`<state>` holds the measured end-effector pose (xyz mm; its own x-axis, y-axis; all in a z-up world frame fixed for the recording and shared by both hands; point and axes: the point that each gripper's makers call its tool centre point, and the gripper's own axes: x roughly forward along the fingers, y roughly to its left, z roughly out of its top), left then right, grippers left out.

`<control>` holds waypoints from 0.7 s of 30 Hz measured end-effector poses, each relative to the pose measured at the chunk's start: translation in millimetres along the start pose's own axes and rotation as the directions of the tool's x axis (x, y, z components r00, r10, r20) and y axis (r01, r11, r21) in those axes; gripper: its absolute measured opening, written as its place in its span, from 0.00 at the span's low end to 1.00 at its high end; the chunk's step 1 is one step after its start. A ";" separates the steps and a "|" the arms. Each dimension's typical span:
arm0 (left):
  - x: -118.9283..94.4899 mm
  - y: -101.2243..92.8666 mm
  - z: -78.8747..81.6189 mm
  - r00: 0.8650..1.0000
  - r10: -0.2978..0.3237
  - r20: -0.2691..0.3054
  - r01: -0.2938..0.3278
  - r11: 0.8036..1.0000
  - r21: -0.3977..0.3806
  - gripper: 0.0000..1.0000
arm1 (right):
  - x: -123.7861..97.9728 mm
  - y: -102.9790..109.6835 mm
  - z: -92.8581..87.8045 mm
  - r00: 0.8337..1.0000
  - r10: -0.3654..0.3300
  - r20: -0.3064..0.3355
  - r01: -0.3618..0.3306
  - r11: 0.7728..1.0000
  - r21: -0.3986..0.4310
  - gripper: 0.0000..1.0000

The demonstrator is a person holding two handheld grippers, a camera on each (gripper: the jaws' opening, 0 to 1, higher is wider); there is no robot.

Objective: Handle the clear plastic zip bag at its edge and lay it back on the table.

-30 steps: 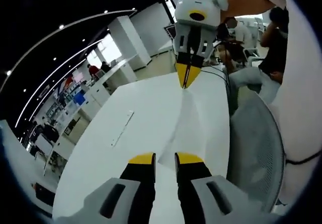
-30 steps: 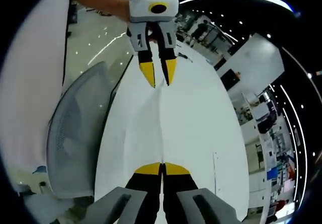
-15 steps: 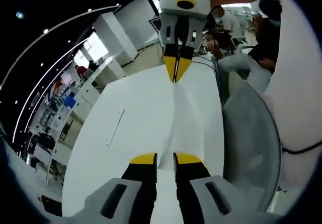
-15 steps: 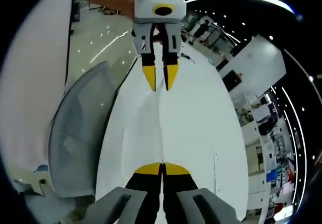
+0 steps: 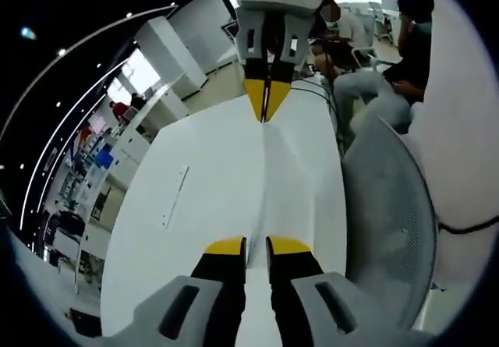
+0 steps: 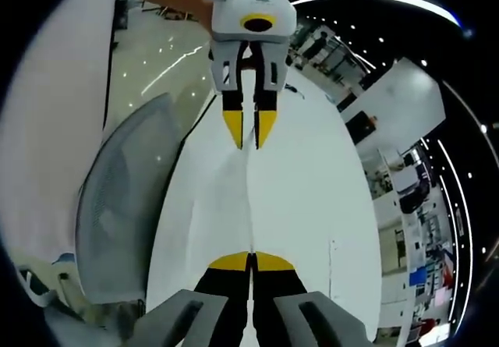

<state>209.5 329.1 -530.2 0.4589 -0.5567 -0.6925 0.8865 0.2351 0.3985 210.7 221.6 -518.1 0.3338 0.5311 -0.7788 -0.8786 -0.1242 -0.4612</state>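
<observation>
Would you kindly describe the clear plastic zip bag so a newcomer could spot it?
Start at the long white table. Stretched above it between the two yellow-tipped grippers is the clear plastic zip bag, almost invisible. It reads as a thin, straight crease line, unlike the flat white strip lying on the tabletop.

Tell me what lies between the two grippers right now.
The clear zip bag spans from the right gripper to the left gripper above the white table, seen in the right gripper view.
</observation>
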 end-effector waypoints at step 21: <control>2.3 -15.5 -2.9 0.994 -0.104 -0.041 0.102 0.993 -0.055 0.00 | -0.9 -3.4 3.0 1.000 -0.002 0.002 0.002 1.000 -0.006 0.00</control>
<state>196.9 326.5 -539.7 0.3659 -0.5447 -0.7546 0.9306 0.2205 0.2920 212.4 224.1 -514.6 0.3349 0.5330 -0.7770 -0.8760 -0.1278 -0.4652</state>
